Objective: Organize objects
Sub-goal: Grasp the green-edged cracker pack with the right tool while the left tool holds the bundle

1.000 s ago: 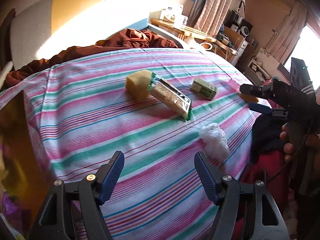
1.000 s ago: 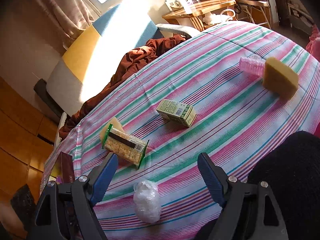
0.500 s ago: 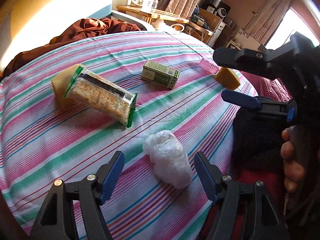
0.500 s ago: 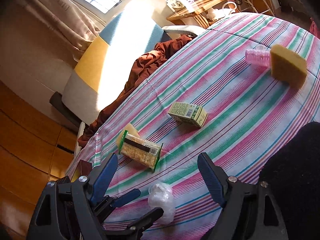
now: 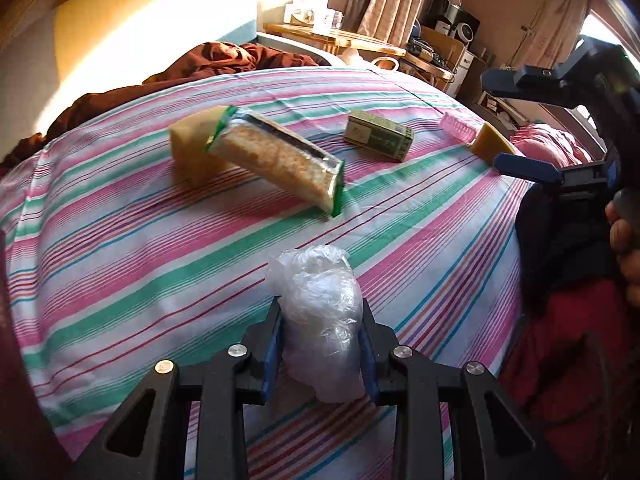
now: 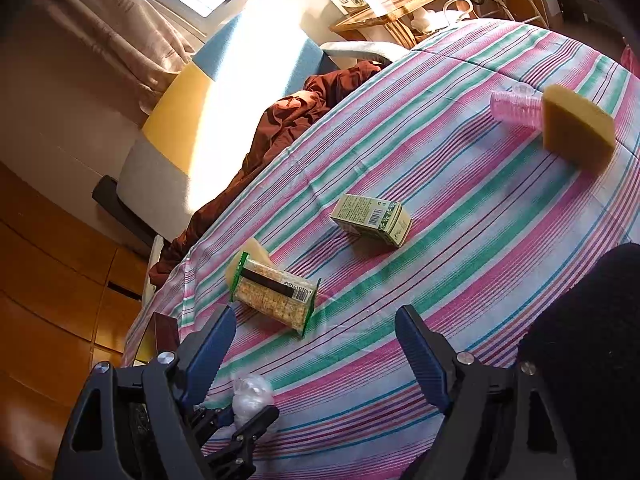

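Observation:
My left gripper (image 5: pixel 321 306) is shut on a crumpled clear plastic bag (image 5: pixel 316 276), with both blue pads pressing its sides near the front of the striped cloth (image 5: pixel 120 240). The right wrist view shows the same bag (image 6: pixel 250 396) in that gripper (image 6: pixel 240 420) at lower left. My right gripper (image 6: pixel 316 316) stands open and holds nothing; it hovers at the right edge (image 5: pixel 492 118). Farther back a cracker packet (image 5: pixel 276 164) leans on a yellow sponge (image 5: pixel 192 148). A green carton (image 5: pixel 378 136), a pink hair roller (image 5: pixel 458 128) and a second sponge (image 5: pixel 490 146) lie to the right.
A brown blanket (image 5: pixel 224 60) is bunched at the far edge below a yellow and blue cushion (image 5: pixel 104 28). A wooden side table (image 5: pixel 340 38) with boxes stands behind. A person's hand (image 5: pixel 624 236) and dark clothing (image 6: pixel 592 340) fill the right side.
My left gripper has dropped forward onto the plastic bag and shut on it. The right gripper has stayed in place, still open.

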Action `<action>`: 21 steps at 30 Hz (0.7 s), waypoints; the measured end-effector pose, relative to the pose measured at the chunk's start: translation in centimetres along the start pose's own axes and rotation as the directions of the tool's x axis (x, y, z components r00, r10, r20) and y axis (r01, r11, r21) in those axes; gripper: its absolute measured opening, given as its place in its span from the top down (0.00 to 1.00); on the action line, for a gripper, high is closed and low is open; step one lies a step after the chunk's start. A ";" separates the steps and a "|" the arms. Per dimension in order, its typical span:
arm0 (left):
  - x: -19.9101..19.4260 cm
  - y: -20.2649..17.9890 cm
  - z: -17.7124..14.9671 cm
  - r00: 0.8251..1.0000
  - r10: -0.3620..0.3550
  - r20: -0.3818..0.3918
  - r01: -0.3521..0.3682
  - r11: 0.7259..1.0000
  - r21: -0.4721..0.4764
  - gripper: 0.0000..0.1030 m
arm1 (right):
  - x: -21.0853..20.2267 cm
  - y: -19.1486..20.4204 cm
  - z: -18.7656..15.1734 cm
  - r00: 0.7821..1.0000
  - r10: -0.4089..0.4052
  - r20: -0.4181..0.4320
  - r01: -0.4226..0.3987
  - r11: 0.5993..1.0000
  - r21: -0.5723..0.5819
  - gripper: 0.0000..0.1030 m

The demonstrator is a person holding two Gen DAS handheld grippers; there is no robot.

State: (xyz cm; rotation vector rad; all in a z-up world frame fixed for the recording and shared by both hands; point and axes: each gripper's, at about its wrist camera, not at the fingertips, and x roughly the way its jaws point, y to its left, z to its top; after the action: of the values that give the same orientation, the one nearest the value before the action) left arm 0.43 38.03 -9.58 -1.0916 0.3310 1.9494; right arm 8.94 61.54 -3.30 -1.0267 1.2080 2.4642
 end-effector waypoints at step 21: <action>-2.6 3.2 -4.5 0.987 0.075 0.143 -0.076 0.997 0.000 0.68 | 1.9 0.8 -0.1 0.975 -0.198 -0.103 0.193 0.980 -0.056 0.20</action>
State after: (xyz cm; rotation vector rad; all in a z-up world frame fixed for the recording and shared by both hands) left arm 1.16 32.06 -10.72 -0.9416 0.3027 2.0803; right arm 7.23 60.77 -4.12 -1.2426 1.0299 2.3203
